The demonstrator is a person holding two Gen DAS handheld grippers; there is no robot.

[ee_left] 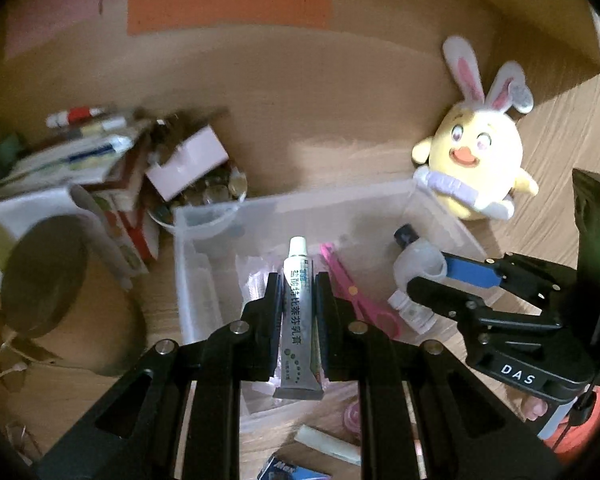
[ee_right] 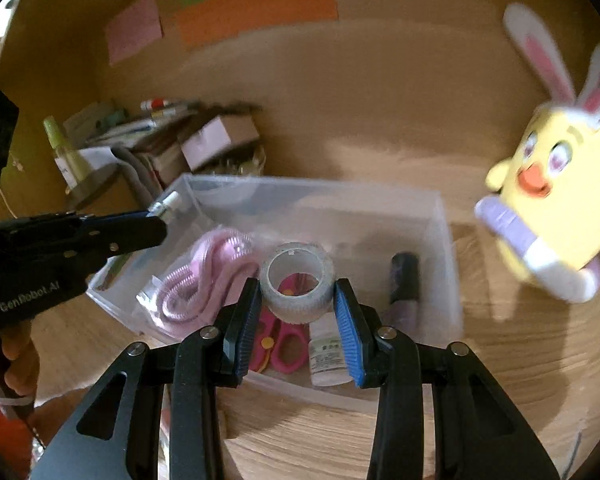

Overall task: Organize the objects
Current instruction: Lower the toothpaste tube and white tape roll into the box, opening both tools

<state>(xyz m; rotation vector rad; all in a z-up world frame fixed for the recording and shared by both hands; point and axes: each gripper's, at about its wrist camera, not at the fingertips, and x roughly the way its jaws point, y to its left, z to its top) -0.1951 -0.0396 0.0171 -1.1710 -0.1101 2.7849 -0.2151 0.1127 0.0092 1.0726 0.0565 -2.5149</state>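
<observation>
My left gripper [ee_left: 298, 280] is shut on a silver ointment tube [ee_left: 298, 312] with a white cap, held over the clear plastic bin [ee_left: 204, 216]. In the right wrist view the same gripper [ee_right: 156, 216] reaches in from the left with the tube's cap [ee_right: 168, 202] showing. My right gripper [ee_right: 298, 292] is shut on a white tape roll [ee_right: 298, 284], above the bin [ee_right: 444, 240]. Inside the bin lie pink scissors [ee_right: 288, 348], a pink coiled cord in a bag [ee_right: 204, 284], a small white bottle [ee_right: 326, 356] and a dark tube [ee_right: 404, 280]. The right gripper [ee_left: 432, 276] also shows in the left wrist view, holding the tape roll [ee_left: 418, 260].
A yellow plush chick with rabbit ears [ee_left: 476, 156] sits right of the bin. A pile of books, boxes and pens [ee_left: 100, 152] and a bowl of small round items [ee_left: 216, 196] crowd the left. A dark round disc [ee_left: 44, 276] stands nearer left. Coloured paper sheets [ee_right: 256, 4] lie behind.
</observation>
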